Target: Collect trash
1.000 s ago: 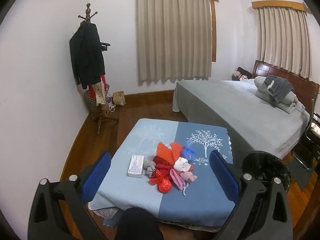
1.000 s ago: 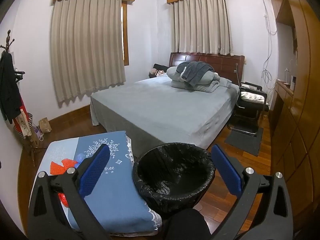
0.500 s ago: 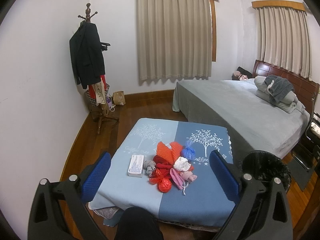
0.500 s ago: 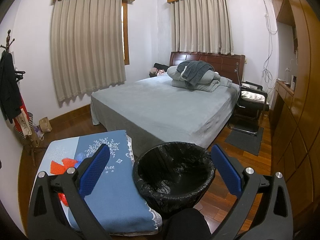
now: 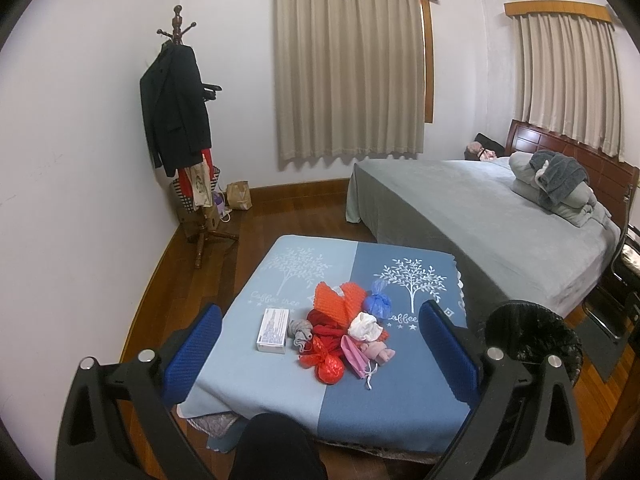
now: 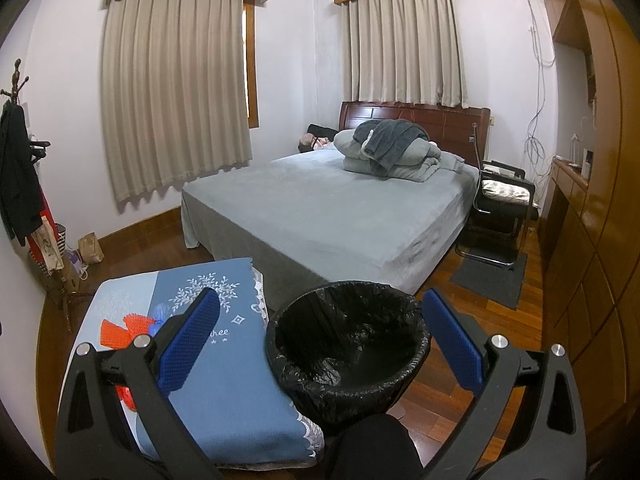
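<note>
A pile of trash lies on the blue cloth-covered table (image 5: 280, 376): an orange foam net (image 5: 338, 304), a red plastic bag (image 5: 326, 364), a blue bag (image 5: 378, 304), white crumpled paper (image 5: 364, 326), a pink mask (image 5: 354, 356), a grey wad (image 5: 301, 330) and a white box (image 5: 273, 329). A bin with a black liner (image 6: 348, 344) stands right of the table; it also shows in the left wrist view (image 5: 532, 340). My left gripper (image 5: 318, 344) is open and empty, above the pile's near side. My right gripper (image 6: 320, 344) is open and empty, above the bin.
A grey bed (image 6: 332, 216) with folded bedding stands behind the table and bin. A coat rack (image 5: 180, 128) with a dark jacket stands in the left corner, bags at its foot. A black chair (image 6: 500, 208) and wooden cabinets (image 6: 592, 200) are on the right.
The left wrist view has shifted slightly, so the pile sits a touch nearer its middle. The right gripper has barely moved. Both stay open.
</note>
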